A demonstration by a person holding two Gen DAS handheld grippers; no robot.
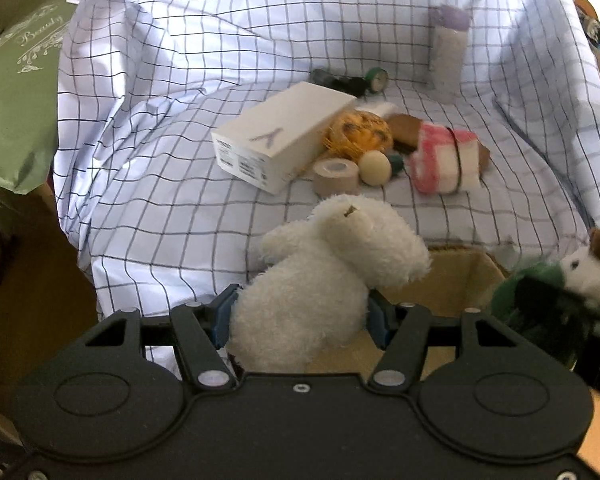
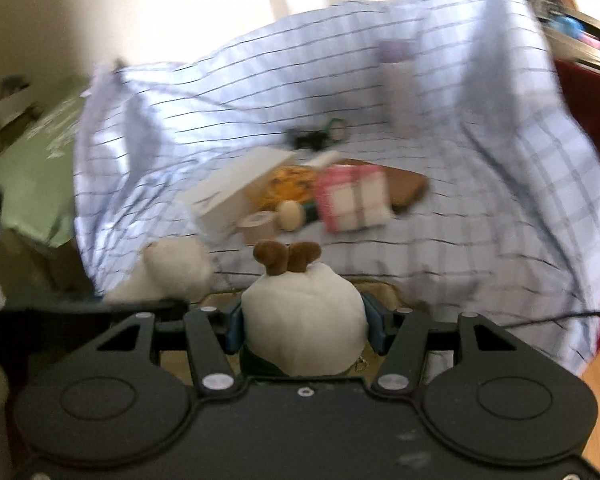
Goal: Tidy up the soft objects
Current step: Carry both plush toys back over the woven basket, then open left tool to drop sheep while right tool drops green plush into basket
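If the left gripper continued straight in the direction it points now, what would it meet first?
The left gripper, already shut on the white plush toy, would probably meet the checked cloth first, short of the tape roll and white box. Depth is unclear.

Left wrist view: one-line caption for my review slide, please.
Left tool clamps a white plush toy above a cardboard box, with clutter behind on the checked cloth.

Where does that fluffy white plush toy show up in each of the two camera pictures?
Left wrist view: the white plush toy sits bottom centre, clamped in the left gripper.
Right wrist view: white plush toy, lower left, blurred.
Shared landmark: the white box on the checked cloth.
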